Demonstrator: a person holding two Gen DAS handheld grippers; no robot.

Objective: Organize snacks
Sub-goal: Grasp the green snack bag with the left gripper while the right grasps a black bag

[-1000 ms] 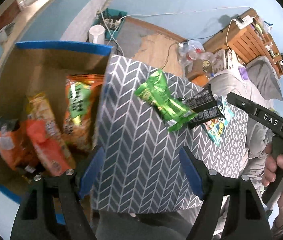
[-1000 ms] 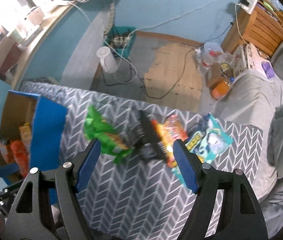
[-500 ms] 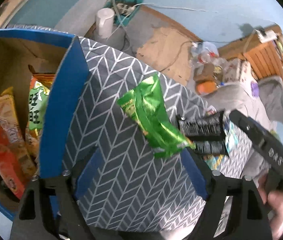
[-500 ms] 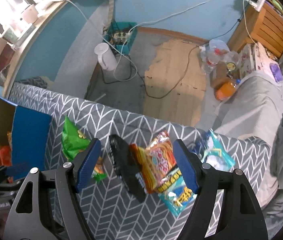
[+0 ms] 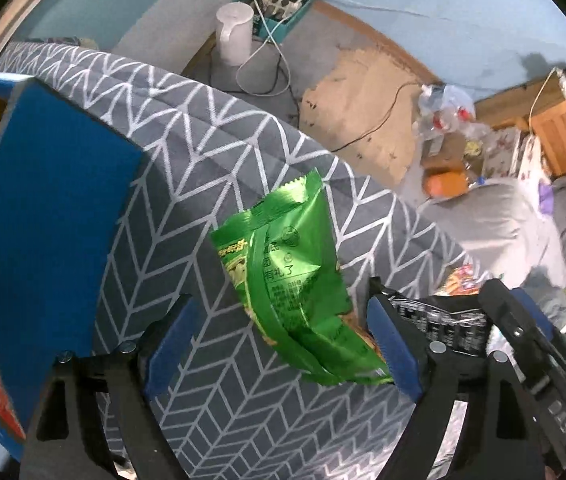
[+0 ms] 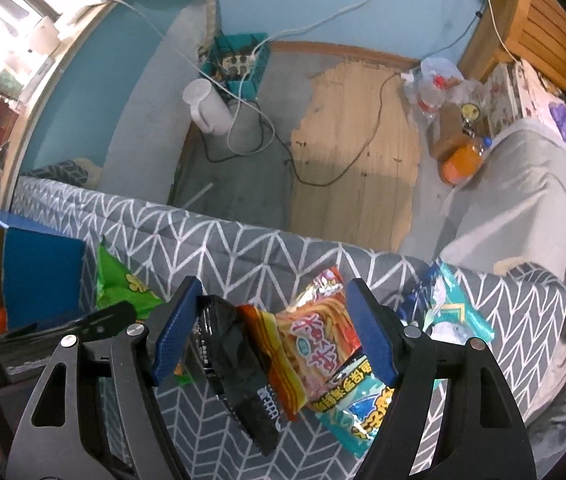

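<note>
On the chevron-patterned grey cloth (image 6: 243, 248) lie snack packets (image 6: 315, 344), worn floor (image 6: 355, 152) beyond.

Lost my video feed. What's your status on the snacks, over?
Left gripper open, jaws just widened, over green packet. Right gripper open around black packet and orange noodle packet, not clamped. Packets overlap; teal one alongside.
</note>
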